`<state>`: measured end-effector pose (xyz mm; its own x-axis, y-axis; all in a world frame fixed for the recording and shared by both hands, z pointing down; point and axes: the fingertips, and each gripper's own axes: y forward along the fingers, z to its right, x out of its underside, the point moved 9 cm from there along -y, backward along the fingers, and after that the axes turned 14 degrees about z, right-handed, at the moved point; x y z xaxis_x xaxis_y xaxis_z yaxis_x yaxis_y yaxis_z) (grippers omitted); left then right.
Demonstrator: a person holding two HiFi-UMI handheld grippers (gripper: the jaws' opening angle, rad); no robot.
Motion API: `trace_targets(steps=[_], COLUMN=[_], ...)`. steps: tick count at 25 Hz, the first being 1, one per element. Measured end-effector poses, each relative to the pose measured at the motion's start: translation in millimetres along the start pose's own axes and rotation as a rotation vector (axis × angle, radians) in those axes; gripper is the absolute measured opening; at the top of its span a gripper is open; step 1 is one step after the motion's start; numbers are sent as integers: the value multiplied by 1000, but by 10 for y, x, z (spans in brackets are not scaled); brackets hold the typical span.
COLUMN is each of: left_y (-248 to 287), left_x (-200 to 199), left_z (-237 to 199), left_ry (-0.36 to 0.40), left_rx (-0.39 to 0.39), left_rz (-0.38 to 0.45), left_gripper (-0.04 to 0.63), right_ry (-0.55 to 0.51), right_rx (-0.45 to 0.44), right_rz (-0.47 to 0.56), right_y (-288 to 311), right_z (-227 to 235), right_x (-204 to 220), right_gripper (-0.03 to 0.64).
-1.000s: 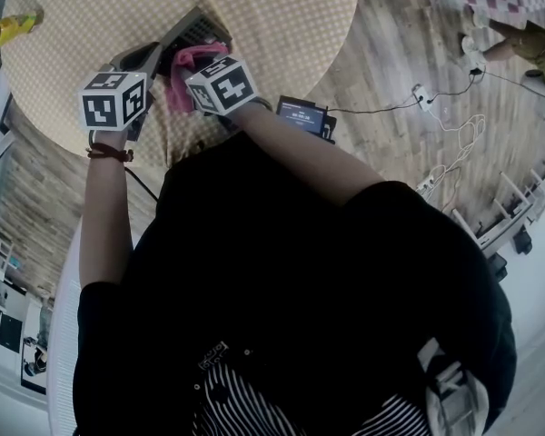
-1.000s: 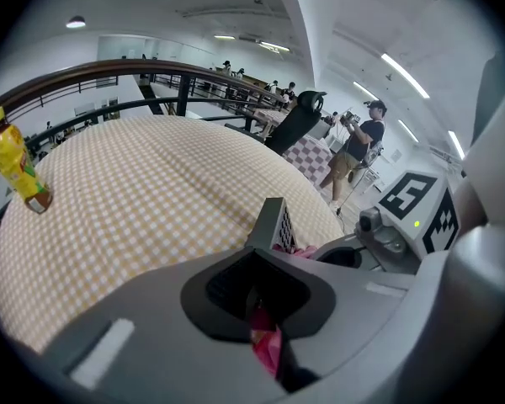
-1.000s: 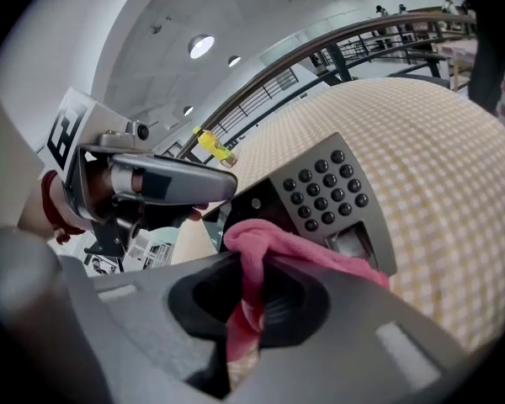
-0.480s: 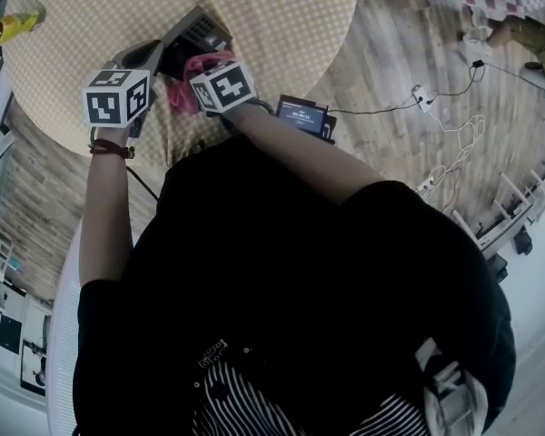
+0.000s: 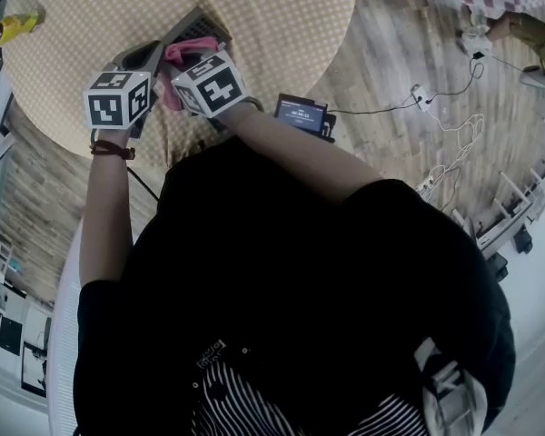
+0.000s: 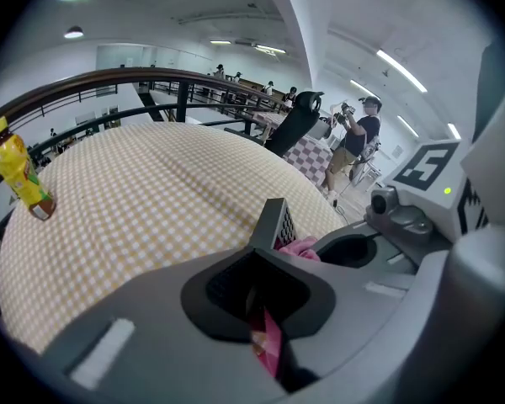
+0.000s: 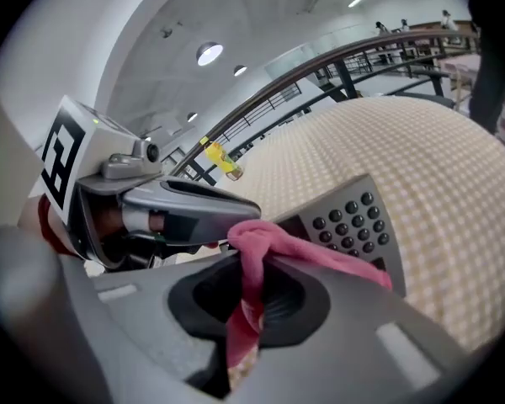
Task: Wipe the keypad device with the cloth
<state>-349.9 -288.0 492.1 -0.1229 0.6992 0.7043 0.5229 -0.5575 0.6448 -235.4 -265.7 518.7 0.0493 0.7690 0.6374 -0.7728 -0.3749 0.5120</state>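
Keypad device (image 7: 353,225) is tilted up over the checked surface (image 7: 421,158), pinched by one edge in my left gripper (image 6: 265,263). My right gripper (image 7: 248,263) clamps the pink cloth (image 7: 303,255), which is draped on the keys. If I press too hard, I judge the device could twist out of that edge grip.

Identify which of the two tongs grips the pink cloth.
The right tongs: the pink cloth is pinched between them and drapes over the keypad device, whereas the left tongs clamp that device's edge.
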Motion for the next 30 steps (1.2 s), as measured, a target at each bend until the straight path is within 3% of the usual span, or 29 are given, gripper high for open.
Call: trace_targets(steps=[11, 18, 24, 30], left_y=[17, -10, -2, -19], left_x=[6, 15, 1, 7], left_z=[-52, -13, 5, -6], left_ry=[2, -4, 10, 7], left_rx=[-3, -3, -1, 11], left_rz=[7, 11, 15, 17], left_gripper=[0, 0, 0, -3], right_ry=[5, 33, 2, 31], right_rx=[42, 85, 11, -18], right_rz=[-126, -167, 36, 37], right_y=[-24, -85, -42, -31], right_z=[305, 319, 62, 99], right_x=[525, 594, -46, -84], right_gripper=[31, 31, 31, 31])
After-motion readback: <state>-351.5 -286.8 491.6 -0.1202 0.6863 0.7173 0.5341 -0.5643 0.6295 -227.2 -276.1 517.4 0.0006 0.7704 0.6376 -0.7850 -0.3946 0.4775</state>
